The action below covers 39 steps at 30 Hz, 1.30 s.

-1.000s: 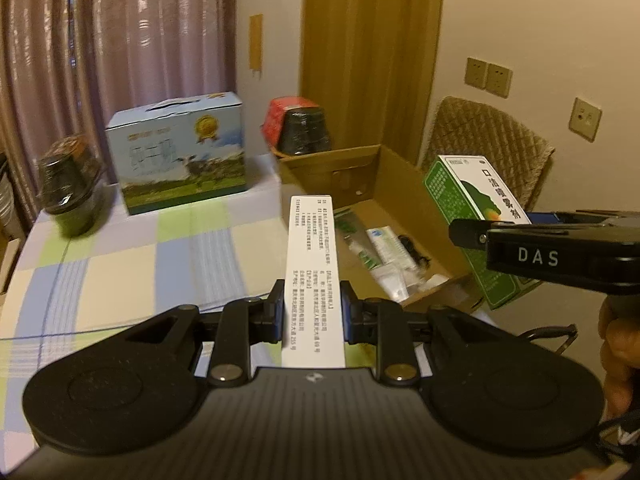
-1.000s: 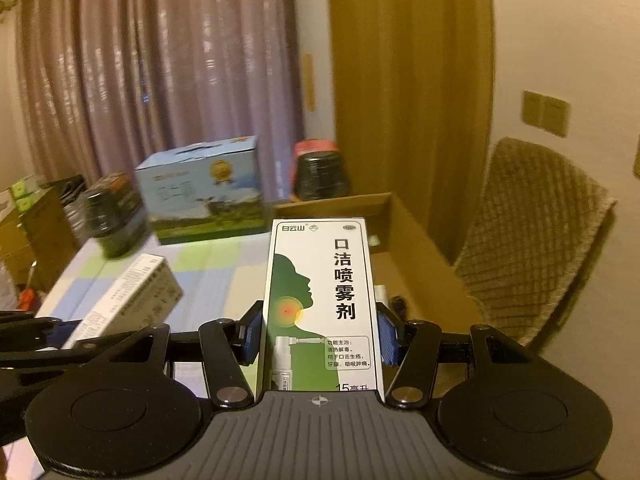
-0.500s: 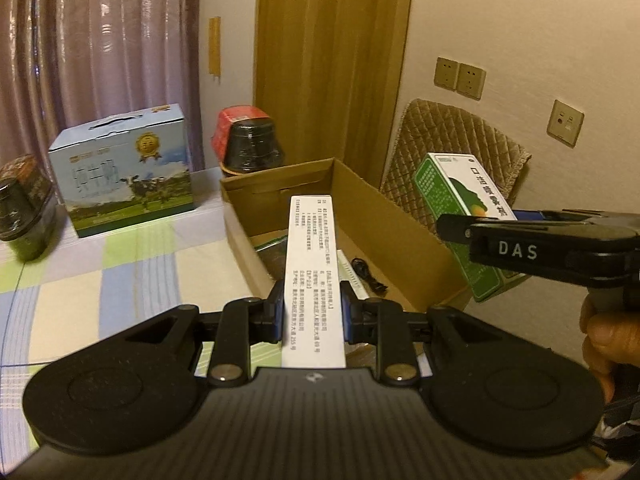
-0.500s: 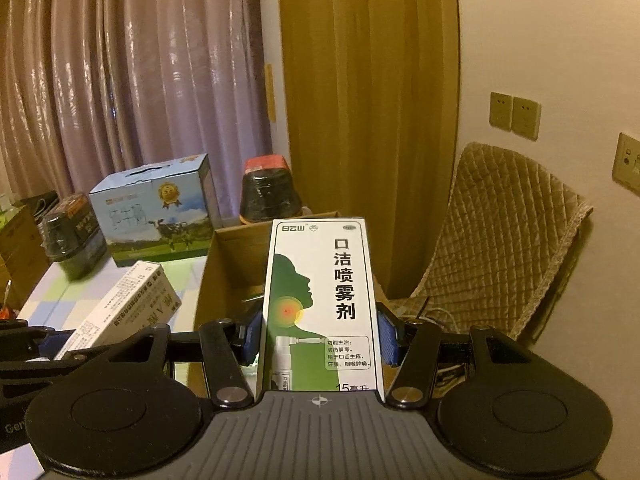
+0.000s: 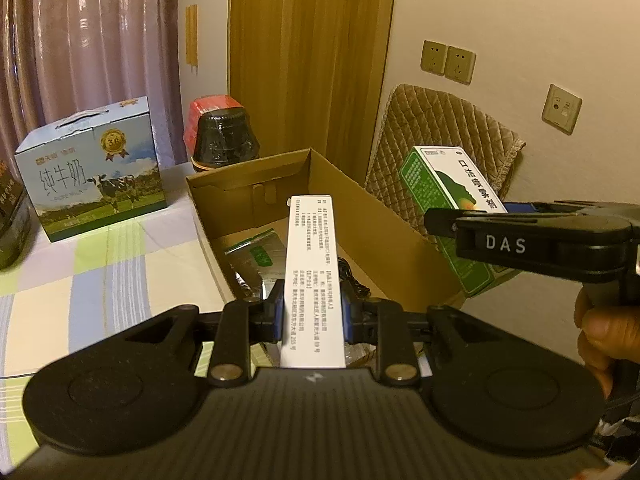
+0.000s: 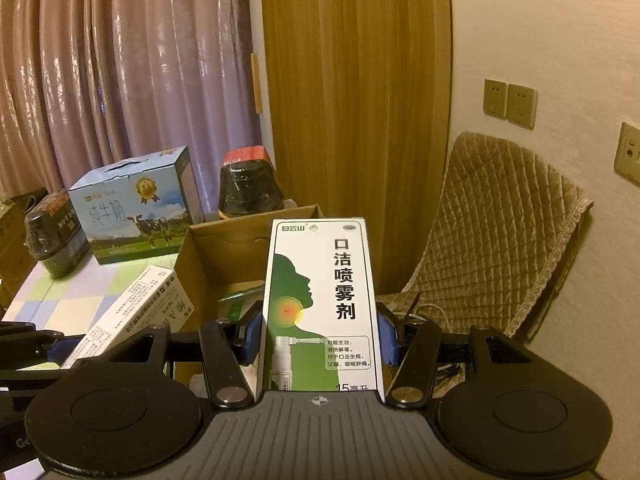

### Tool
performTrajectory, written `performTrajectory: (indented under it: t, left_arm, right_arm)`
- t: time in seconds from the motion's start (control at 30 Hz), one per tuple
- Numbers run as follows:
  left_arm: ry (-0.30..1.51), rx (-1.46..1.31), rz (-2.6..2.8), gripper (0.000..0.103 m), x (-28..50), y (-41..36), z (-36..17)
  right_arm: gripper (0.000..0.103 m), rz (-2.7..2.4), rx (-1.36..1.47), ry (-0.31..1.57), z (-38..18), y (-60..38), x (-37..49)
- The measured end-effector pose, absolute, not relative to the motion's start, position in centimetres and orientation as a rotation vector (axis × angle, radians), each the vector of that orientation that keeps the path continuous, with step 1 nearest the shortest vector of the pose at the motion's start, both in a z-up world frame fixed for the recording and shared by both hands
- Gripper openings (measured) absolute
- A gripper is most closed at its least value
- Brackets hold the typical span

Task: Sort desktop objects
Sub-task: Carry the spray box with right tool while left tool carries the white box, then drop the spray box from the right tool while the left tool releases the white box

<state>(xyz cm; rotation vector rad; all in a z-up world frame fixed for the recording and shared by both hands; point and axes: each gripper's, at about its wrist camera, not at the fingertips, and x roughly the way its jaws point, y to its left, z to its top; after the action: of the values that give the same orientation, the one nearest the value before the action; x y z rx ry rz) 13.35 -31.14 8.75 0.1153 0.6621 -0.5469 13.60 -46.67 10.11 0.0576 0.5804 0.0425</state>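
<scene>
My left gripper (image 5: pixel 313 312) is shut on a narrow white medicine box (image 5: pixel 312 256), held over the open cardboard box (image 5: pixel 372 216) at the table's right end. My right gripper (image 6: pixel 320 332) is shut on a green and white throat spray box (image 6: pixel 324 292); it hangs past the cardboard box's right wall in the left wrist view, where the spray box (image 5: pixel 444 192) shows. The white box (image 6: pixel 136 312) shows at the left of the right wrist view. Inside the cardboard box lie a silver and green sachet (image 5: pixel 256 252) and a black cable.
A blue milk carton (image 5: pixel 92 172) and a black jar with a red lid (image 5: pixel 224 140) stand at the back of the checked tablecloth (image 5: pixel 100 276). A second dark jar (image 6: pixel 56 232) stands at the left. A quilted chair (image 6: pixel 492 232) is right of the table, near wall sockets.
Both grippers have carried their boxes to the right, from over the tablecloth towards the cardboard box. The cardboard box now fills the middle of the left wrist view. Neither grip has changed.
</scene>
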Motion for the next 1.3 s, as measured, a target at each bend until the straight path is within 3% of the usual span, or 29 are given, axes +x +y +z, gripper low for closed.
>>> performTrajectory:
  t: [0.93, 0.97, 1.0, 1.03, 1.3]
  left_arm:
    - [0.726, 0.050, -0.513, 0.022, 18.5, -32.6, 5.8]
    - [0.719, 0.048, -0.507, 0.026, 18.6, -32.5, 5.8]
    - [0.714, 0.045, -0.501, 0.040, 18.7, -32.4, 5.8]
    - [0.712, 0.042, -0.499, 0.043, 18.8, -32.2, 5.8]
    - [0.704, 0.030, -0.461, 0.043, 18.8, -30.2, 6.1]
  right_arm:
    - [0.052, 0.059, 0.072, 0.641, 7.3, -47.1, 18.4]
    - [0.052, 0.059, 0.072, 0.642, 7.3, -47.1, 18.5]
    - [0.053, 0.059, 0.073, 0.643, 7.2, -47.1, 18.5]
    - [0.053, 0.059, 0.073, 0.645, 7.2, -47.1, 18.6]
    - [0.053, 0.065, 0.077, 0.658, 6.7, -46.7, 18.5]
